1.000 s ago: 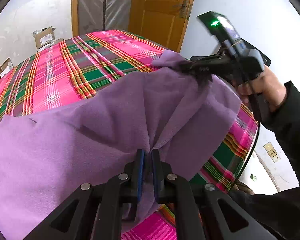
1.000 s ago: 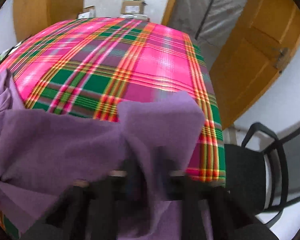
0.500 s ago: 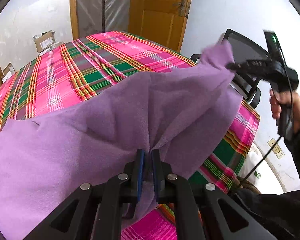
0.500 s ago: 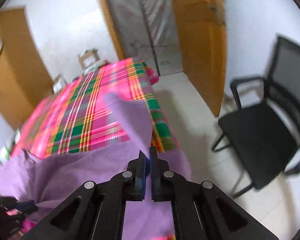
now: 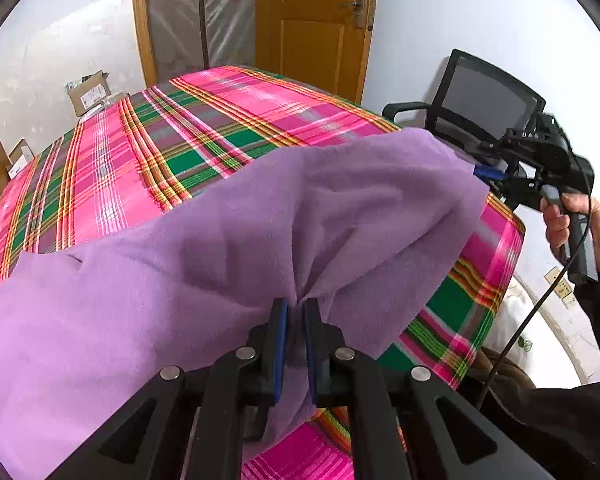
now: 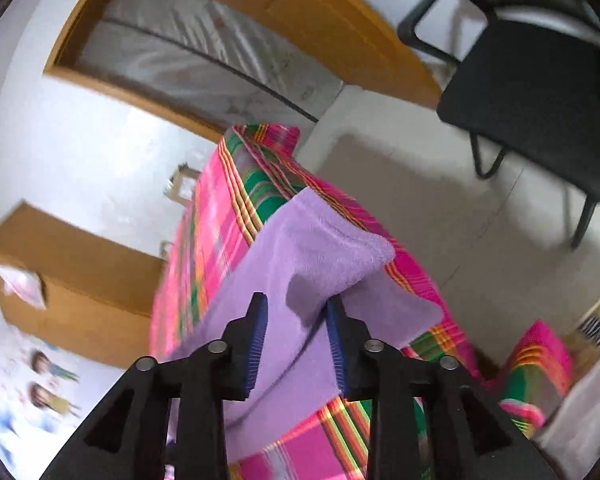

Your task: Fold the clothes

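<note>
Left hand-held gripper (image 5: 296,312): clamping a gathered fold of the soft purple fleece cloth (image 5: 180,280), which is lying draped over the pink-and-green plaid tabletop (image 5: 140,152). Right hand-held gripper (image 6: 296,316): jaws opening, pads standing clear of the cloth's corner lying between them. Black mesh chair (image 6: 532,92) is standing beside.

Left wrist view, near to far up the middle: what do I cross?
Left gripper pinching the purple fleece cloth → pink-and-green plaid tablecloth → orange wooden door.
</note>
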`<state>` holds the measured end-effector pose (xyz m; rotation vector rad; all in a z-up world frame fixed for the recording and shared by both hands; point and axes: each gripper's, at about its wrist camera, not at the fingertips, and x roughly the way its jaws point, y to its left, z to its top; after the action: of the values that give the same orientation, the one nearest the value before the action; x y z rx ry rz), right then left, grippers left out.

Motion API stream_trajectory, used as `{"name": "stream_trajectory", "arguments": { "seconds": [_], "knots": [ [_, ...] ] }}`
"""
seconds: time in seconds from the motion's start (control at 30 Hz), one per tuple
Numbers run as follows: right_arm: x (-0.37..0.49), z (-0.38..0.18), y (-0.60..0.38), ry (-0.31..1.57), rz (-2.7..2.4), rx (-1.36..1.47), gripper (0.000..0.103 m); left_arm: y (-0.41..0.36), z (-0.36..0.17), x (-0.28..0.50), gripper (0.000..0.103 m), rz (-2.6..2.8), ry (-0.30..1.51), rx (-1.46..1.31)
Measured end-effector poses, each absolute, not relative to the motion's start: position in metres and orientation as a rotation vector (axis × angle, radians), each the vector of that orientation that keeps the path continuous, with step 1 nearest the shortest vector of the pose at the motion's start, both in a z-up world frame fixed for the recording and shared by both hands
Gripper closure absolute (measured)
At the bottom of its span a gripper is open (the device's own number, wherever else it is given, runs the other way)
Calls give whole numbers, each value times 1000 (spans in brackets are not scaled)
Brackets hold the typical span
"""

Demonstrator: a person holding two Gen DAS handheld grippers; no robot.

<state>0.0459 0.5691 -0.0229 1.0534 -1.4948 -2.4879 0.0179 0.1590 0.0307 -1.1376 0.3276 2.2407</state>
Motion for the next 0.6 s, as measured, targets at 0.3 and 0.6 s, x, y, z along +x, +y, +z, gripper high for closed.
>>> {"name": "stream_trajectory", "arguments": {
  "seconds": [0.3, 0.6],
  "knots": [
    [32, -45, 595, -1680, -2377, 989, 69, 167, 32, 16, 95, 2245, 352, -1127],
    [38, -2, 595, -1567, -2464, 864, 101, 161, 47, 20, 96, 2217, 312, -1077]
  ]
}}
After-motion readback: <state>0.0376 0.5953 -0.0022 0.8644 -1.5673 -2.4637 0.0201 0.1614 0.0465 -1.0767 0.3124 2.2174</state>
